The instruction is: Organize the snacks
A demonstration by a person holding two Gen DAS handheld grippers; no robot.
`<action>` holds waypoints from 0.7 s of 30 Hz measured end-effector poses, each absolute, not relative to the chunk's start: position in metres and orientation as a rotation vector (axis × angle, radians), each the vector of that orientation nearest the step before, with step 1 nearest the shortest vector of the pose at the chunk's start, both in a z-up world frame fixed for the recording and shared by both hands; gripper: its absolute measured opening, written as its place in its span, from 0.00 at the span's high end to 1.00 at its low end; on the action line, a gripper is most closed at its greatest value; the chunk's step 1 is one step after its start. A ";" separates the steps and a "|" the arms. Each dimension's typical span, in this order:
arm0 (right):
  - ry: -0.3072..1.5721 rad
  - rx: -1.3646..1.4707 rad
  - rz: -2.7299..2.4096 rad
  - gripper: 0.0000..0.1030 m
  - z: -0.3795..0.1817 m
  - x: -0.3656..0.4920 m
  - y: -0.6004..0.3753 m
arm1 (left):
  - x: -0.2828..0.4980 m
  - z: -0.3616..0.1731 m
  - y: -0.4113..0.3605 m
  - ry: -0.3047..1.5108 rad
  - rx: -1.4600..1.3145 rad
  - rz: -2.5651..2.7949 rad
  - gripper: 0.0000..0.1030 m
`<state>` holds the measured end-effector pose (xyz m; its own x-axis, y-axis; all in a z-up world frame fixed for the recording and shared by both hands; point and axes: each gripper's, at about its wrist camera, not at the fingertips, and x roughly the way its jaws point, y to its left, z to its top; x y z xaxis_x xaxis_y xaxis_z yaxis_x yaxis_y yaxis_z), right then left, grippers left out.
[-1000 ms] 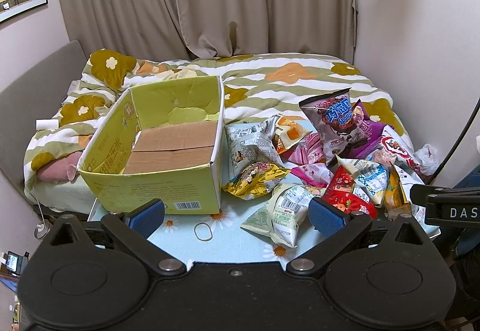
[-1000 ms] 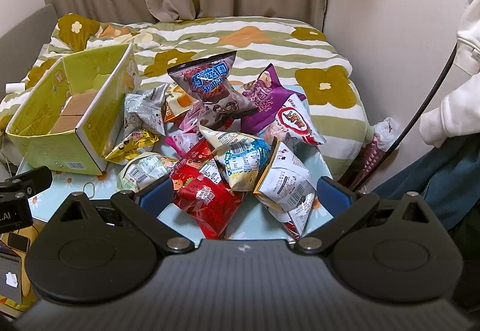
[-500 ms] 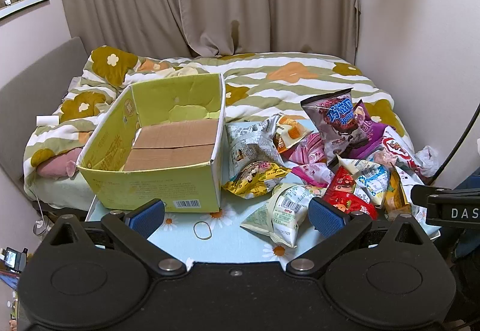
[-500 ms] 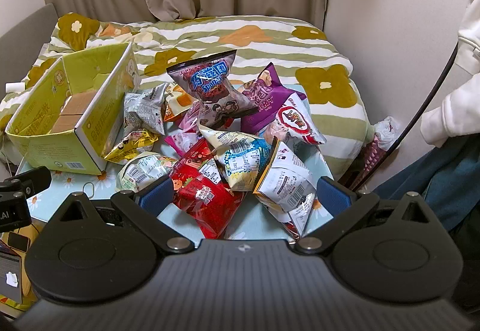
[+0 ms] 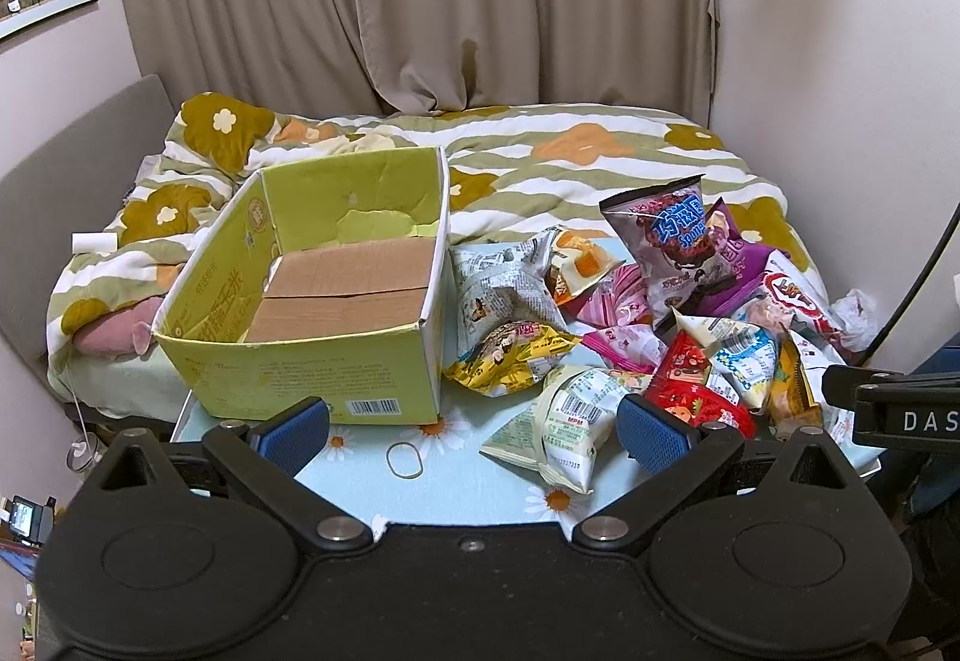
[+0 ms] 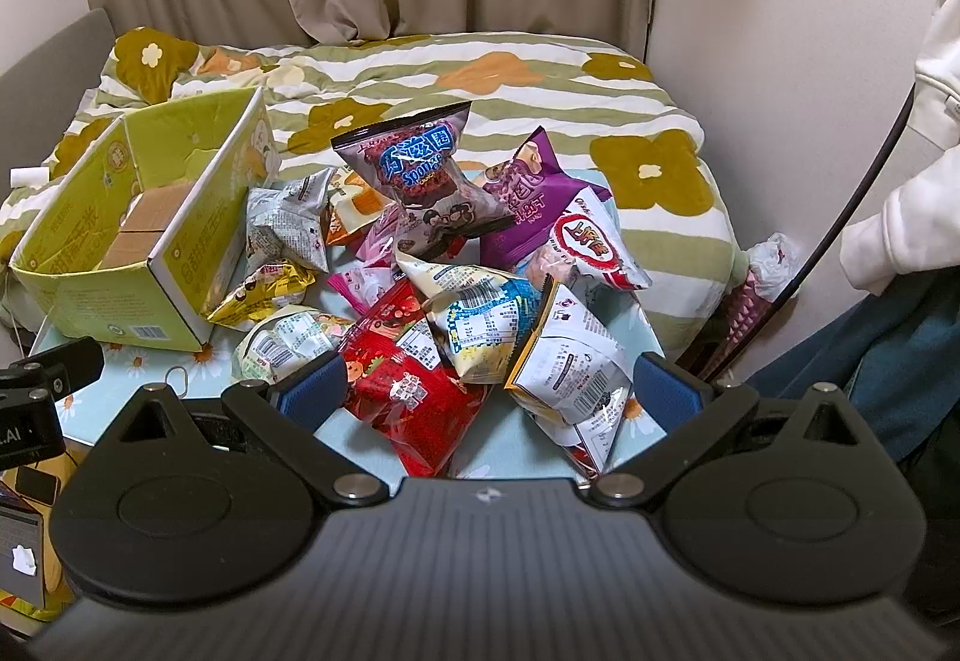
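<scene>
On the pale blue daisy-print worktop [image 5: 456,472] stands an open yellow-green cardboard box [image 5: 312,367] at the left, with a heap of crinkled snack bags [image 6: 456,265] just beside it to the right — a red packet [image 6: 414,385] and a white barcode packet [image 6: 570,367] nearest. Both the left gripper [image 5: 474,427] and right gripper [image 6: 489,391] hover with jaws wide apart, holding nothing. A thin rubber band [image 5: 404,459] lies near the box; behind, a flower-patterned striped quilt [image 5: 540,163] covers the bed.

Yellow-green box [image 5: 312,361]; light-blue daisy tablecloth [image 5: 456,487]; red snack bag [image 6: 414,391]; green-striped floral quilt [image 5: 540,163].
</scene>
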<state>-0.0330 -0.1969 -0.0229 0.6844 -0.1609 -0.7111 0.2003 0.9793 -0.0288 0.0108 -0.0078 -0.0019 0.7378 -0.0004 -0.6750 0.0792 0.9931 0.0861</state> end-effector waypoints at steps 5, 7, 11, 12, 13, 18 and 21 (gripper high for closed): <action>0.791 0.053 -0.202 0.00 -0.022 -0.034 -0.197 | 0.011 -0.002 -0.008 0.741 0.112 -0.044 0.00; 0.791 0.052 -0.203 0.00 -0.022 -0.033 -0.197 | 0.011 -0.002 -0.008 0.740 0.111 -0.044 0.00; 0.789 0.052 -0.202 0.00 -0.021 -0.033 -0.196 | 0.010 -0.001 -0.009 0.738 0.114 -0.046 0.00; 0.788 0.052 -0.201 0.00 -0.021 -0.033 -0.197 | 0.010 -0.001 -0.009 0.737 0.114 -0.046 0.00; 0.789 0.052 -0.201 0.00 -0.021 -0.034 -0.196 | 0.009 -0.001 -0.009 0.737 0.115 -0.046 0.00; 0.789 0.051 -0.200 0.00 -0.021 -0.034 -0.196 | 0.008 0.000 -0.010 0.735 0.117 -0.047 0.00; 0.788 0.050 -0.199 0.00 -0.021 -0.034 -0.196 | 0.008 0.001 -0.010 0.735 0.116 -0.046 0.00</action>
